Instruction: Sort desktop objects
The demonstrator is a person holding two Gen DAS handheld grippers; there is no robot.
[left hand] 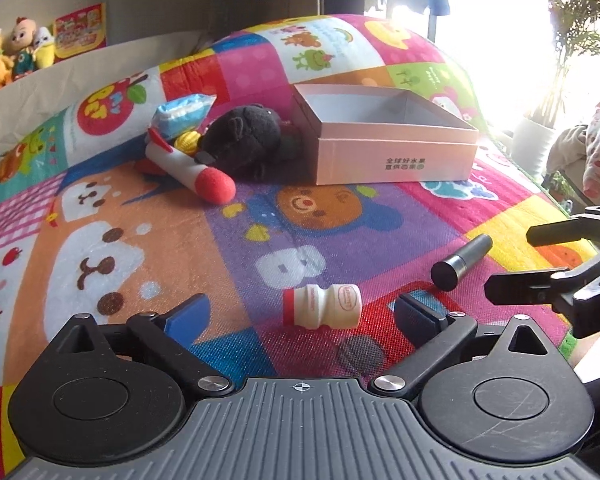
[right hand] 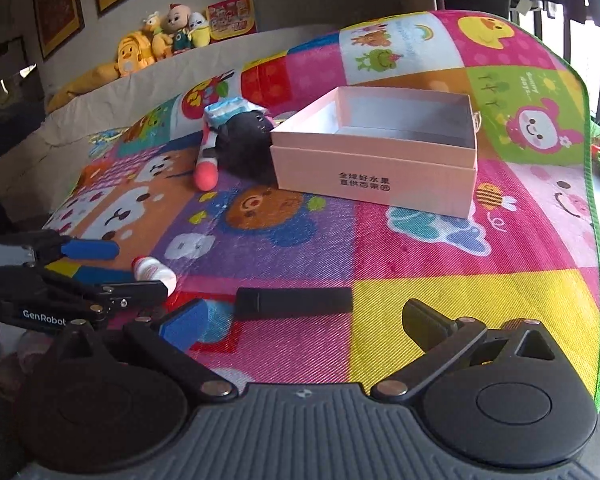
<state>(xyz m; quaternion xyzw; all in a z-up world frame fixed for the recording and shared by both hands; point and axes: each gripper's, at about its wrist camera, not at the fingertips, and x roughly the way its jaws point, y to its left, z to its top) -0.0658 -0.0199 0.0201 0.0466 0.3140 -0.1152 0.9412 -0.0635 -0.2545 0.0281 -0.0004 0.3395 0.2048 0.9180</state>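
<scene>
Left claw point(left hand: 302, 312) open; right claw point(left hand: 508, 264) cut off.

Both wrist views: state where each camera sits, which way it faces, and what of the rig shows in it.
Left wrist: sits behind the open left gripper, facing down the mat toward the small bottle and pink box; the right gripper's fingers show at its right edge.
Right wrist: sits behind the open right gripper, facing the black tube and box; the left gripper enters from the left.
Shared: bottle, tube, box, rocket toy, dark plush.
</scene>
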